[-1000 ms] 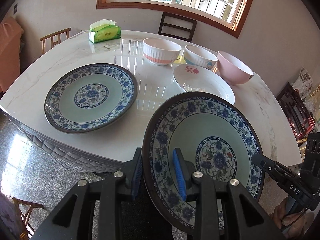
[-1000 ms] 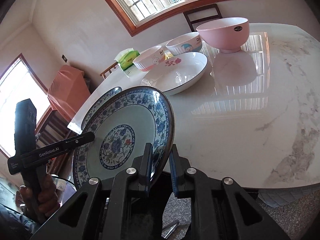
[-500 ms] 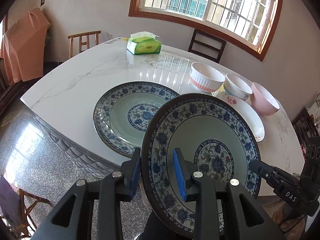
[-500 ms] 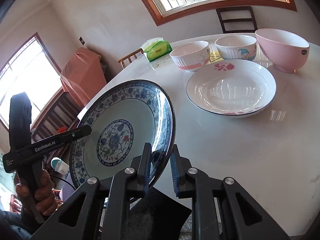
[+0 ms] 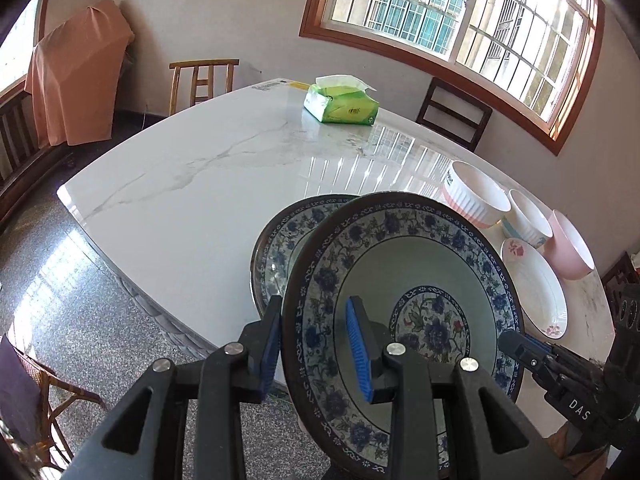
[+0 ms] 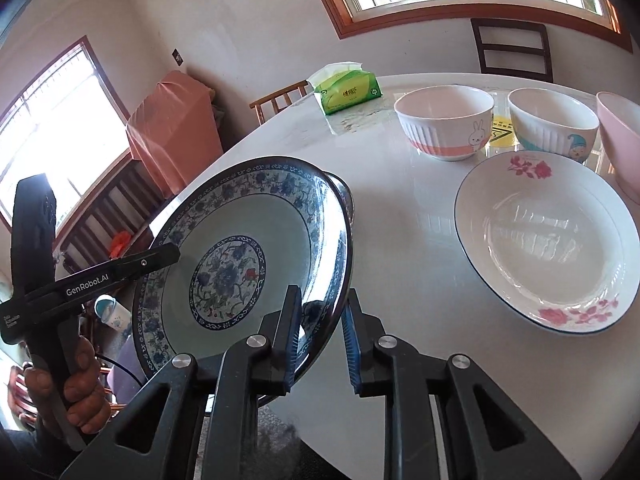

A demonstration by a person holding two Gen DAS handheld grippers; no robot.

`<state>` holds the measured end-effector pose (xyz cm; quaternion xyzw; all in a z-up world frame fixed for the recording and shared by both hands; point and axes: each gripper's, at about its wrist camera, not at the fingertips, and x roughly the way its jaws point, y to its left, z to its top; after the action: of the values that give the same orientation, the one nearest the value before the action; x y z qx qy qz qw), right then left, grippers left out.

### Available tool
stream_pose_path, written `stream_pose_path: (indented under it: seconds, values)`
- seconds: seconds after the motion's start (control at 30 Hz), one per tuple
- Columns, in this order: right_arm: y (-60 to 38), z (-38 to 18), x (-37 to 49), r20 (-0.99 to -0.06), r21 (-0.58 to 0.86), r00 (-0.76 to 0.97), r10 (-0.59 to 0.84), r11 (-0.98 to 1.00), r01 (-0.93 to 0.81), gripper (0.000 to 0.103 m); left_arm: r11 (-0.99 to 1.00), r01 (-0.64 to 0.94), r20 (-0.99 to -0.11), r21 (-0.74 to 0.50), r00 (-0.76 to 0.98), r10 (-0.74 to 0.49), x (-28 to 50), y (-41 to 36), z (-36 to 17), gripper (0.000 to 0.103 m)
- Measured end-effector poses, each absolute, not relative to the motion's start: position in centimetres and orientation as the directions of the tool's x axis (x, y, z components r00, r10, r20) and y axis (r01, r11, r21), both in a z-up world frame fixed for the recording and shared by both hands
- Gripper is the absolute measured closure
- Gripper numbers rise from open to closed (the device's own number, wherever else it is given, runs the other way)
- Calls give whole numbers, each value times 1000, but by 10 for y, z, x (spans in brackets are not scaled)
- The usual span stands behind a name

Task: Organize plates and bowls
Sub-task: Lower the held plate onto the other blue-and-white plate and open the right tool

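Left claw [image 5: 314, 350] grips blue plate [image 5: 404, 280] by its near rim; right claw [image 6: 320, 338] clamps the opposite rim. Plate held tilted above a matching plate [image 5: 280, 240] at the table [image 5: 192, 184] edge. White plate [image 6: 544, 240] and three bowls [image 6: 444, 120] beside.

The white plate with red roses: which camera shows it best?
The right wrist view: the white plate with red roses lies fully visible on the marble table, rim and both flower prints clear. The left wrist view shows it only edge-on, partly hidden behind the held blue-patterned plate.
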<state>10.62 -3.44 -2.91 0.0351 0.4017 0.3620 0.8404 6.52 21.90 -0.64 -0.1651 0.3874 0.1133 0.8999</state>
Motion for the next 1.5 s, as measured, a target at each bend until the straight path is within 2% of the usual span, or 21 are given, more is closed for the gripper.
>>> stream_pose_path:
  seconds: [0.57, 1.5]
  values:
    - [10, -34, 136, -668, 266, 444, 597, 749, -607, 81, 893, -386, -740, -231, 666, 96, 96, 259, -22, 72]
    - [25, -34, 136, -682, 199, 478, 554, 769, -608, 77, 890, -376, -750, -256, 658, 63, 109, 272, -37, 72]
